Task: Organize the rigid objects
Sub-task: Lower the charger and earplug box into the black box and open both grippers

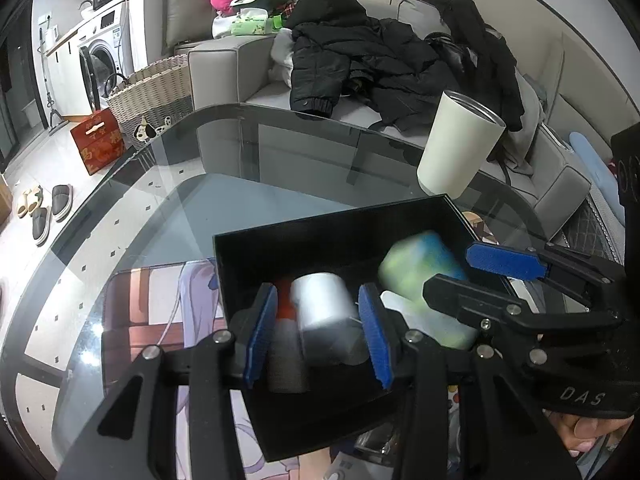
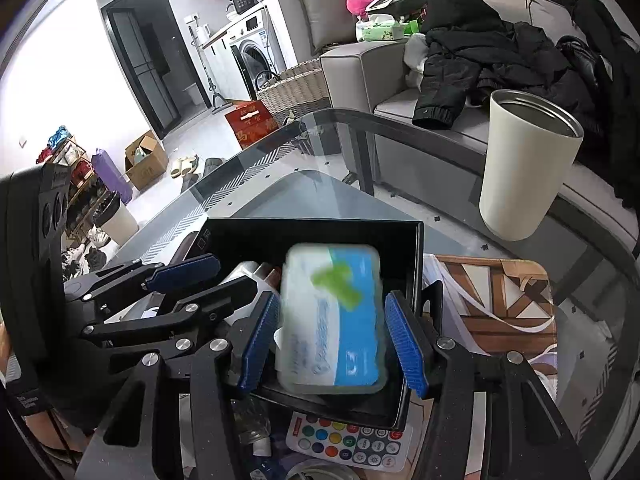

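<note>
A black open box (image 1: 320,240) (image 2: 412,256) sits on the glass table. My left gripper (image 1: 318,332) is open over it, with a blurred white cylinder (image 1: 324,304) between the fingers, loose from the pads. A red-capped grey item (image 1: 285,320) lies beside it in the box. My right gripper (image 2: 330,338) is open over the box, and a blurred white, blue and green pack (image 2: 332,316) (image 1: 420,268) sits between its fingers with gaps on both sides. The right gripper also shows in the left wrist view (image 1: 472,276), the left one in the right wrist view (image 2: 200,280).
A tall white cup (image 1: 460,144) (image 2: 528,168) stands on the table (image 1: 160,208) behind the box. A printed mat (image 2: 496,304) lies under and beside the box. A remote with coloured buttons (image 2: 352,444) lies at the near edge. A grey sofa with black coats (image 1: 360,52) is behind.
</note>
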A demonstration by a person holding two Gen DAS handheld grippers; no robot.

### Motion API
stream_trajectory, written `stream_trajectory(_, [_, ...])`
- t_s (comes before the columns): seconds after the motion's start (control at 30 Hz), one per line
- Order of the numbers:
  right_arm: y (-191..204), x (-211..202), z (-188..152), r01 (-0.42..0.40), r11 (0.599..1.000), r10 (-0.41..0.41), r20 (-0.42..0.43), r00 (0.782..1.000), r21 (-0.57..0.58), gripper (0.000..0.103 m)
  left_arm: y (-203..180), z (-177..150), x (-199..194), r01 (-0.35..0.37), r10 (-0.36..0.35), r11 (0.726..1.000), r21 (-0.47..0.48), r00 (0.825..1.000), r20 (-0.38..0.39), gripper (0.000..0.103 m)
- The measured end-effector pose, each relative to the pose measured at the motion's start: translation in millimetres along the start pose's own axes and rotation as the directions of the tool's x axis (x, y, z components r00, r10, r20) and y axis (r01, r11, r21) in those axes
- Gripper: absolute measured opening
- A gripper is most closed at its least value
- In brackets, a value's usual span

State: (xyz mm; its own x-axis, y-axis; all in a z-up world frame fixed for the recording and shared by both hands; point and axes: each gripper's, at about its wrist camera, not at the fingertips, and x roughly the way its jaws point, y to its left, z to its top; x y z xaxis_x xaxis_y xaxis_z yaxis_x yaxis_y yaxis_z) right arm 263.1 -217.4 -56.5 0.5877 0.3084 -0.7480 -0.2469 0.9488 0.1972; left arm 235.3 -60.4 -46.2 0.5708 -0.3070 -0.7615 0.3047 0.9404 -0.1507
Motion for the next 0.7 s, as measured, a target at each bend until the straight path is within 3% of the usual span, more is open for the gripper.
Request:
stream_trajectory(0.17, [-1,-2,0,-0.016,1.0,0.016,0.0,1.0,0.011,0.058,1,0,-9,-0.004,0.004,1.0,0.002,1.0,0.015,0.046])
stream_trajectory(0.3, [-1,-10,-4,-0.028,0.999,0.028,0.018,0.999,0.022,0.058,2,0,-21,-0.025,0.025,1.0,0.006,0.998,0.053,0.06])
stream_trajectory(0.7, [11,-52,-28,-0.049,0.997,0.051,0.032,0.998,-0.055,0.058,-15,-25,-60,0.033,-0.038,0.997,0.066,0.997,0.071,0.061])
